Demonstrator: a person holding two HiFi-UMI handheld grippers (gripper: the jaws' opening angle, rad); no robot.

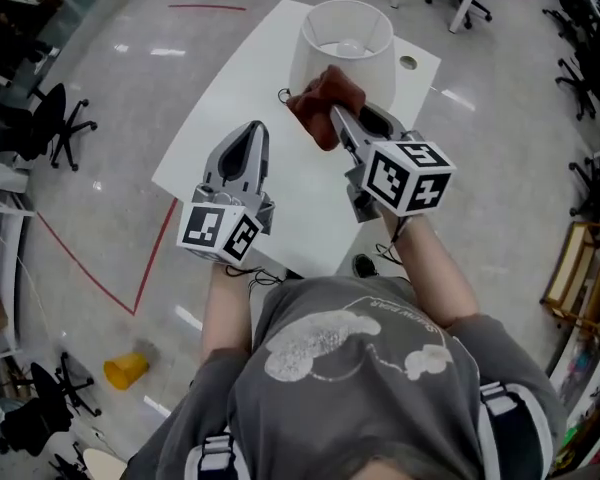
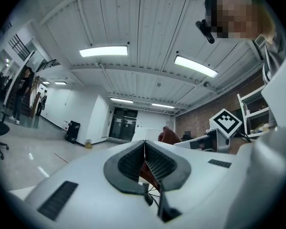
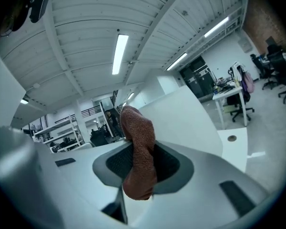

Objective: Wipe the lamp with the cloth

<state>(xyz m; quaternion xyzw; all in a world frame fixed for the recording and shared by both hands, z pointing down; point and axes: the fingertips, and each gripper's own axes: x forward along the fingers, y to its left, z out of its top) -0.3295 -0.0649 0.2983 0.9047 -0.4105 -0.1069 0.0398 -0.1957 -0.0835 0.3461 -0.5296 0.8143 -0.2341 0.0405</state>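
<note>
A white table lamp [image 1: 344, 50] with a drum shade stands at the far end of the white table [image 1: 250, 118]; its shade [image 3: 181, 113] fills the middle of the right gripper view. My right gripper [image 1: 342, 120] is shut on a rust-brown cloth [image 1: 323, 98], which rests against the near side of the shade. The cloth [image 3: 139, 151] hangs out between the jaws. My left gripper [image 1: 248, 150] is held over the table to the left of the lamp, shut with nothing in it. The cloth [image 2: 170, 136] shows beyond the left jaws.
A black cord [image 1: 282, 96] lies by the lamp base, and a round cable hole [image 1: 408, 63] sits in the table's far right corner. Office chairs [image 1: 55, 123] stand at left and far right. A yellow cup [image 1: 126, 370] lies on the floor. Red tape lines [image 1: 150, 263] mark the floor.
</note>
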